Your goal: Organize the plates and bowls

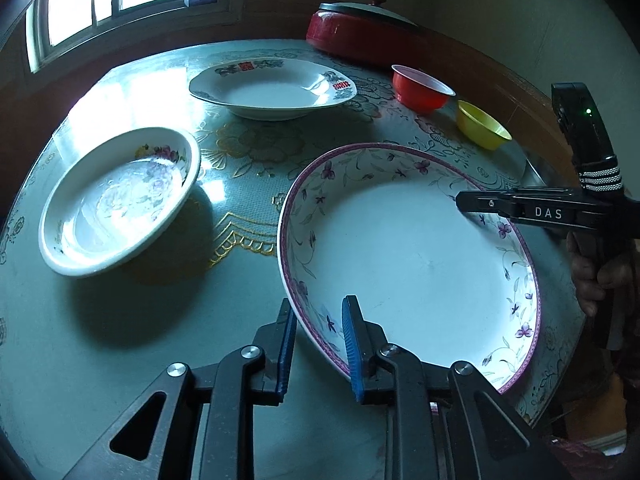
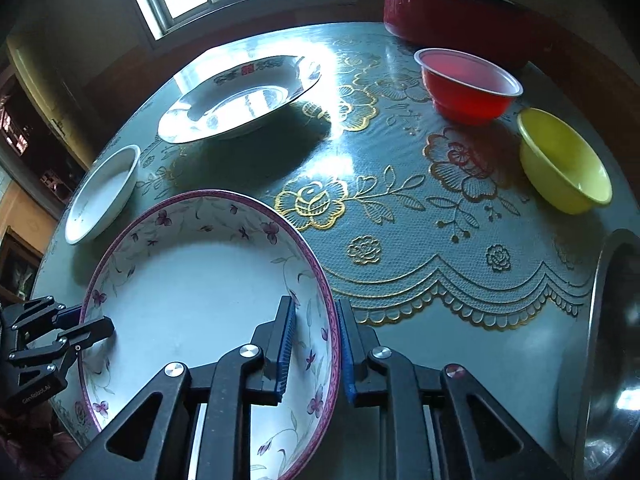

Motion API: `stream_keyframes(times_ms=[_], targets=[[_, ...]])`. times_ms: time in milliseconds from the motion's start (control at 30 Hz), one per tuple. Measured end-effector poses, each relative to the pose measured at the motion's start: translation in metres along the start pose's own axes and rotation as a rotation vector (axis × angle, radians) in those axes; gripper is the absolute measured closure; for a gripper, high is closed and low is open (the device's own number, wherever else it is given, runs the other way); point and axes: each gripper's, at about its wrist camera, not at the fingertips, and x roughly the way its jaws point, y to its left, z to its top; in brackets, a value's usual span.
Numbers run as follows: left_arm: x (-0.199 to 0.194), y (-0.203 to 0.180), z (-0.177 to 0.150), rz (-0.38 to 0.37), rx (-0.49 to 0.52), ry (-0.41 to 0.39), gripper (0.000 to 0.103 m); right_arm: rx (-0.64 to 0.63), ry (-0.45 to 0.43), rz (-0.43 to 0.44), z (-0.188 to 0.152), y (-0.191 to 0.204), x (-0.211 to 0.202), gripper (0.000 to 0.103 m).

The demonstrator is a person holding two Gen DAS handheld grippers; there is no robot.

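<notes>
- Now both grippers grip one big plate (image 1: 416, 256) with a purple rim and small flowers, which sits at the near edge of the round table (image 1: 120, 340).
- Left gripper (image 1: 318, 344) has its jaws clamped over the plate's near-left rim, one blue pad inside the plate, the other outside.
- Right gripper (image 2: 316, 344) is clenched on the opposite rim in the same way, one pad inside the plate and one outside it.
- In the left wrist view the right gripper's finger reaches in over the far-right rim, with a hand (image 1: 592, 276) behind it.
- A deep white dish (image 1: 116, 208) with a flower print lies left of the plate, apart from it, with bare cloth between.
- A wide white dish (image 1: 272, 88) with red marks on its rim sits at the far side, well apart from the plate.
- A red bowl (image 2: 468, 84) and a yellow bowl (image 2: 564, 160) stand close together at the far right, near the table's edge.
- A red pot (image 2: 452, 4) with a lid stands behind the red bowl, at the far edge.
- The middle of the table, between plate, dishes and bowls, is open patterned cloth.
- A metal rim (image 2: 600, 344) of something shows at the right edge of the right wrist view; what it is cannot be told.
</notes>
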Motion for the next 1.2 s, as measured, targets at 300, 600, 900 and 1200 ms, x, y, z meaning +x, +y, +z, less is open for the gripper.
stream_keyframes(times_ms=[300,600,900,1200], targets=[[-0.005,0.005,-0.008,-0.077,0.029,-0.019,0.078,-0.016,0.018,-0.053,-0.013,0.006,-0.008,0.081],[-0.003,-0.005,-0.006,0.002,0.011,-0.013,0.078,-0.07,0.012,-0.053,-0.004,0.008,-0.003,0.08],[-0.007,-0.023,-0.016,0.117,-0.135,-0.029,0.078,-0.198,0.071,0.028,0.012,0.003,0.007,0.08],[-0.011,-0.035,-0.023,0.24,-0.274,-0.058,0.078,-0.301,0.064,0.091,0.02,0.007,0.014,0.079]])
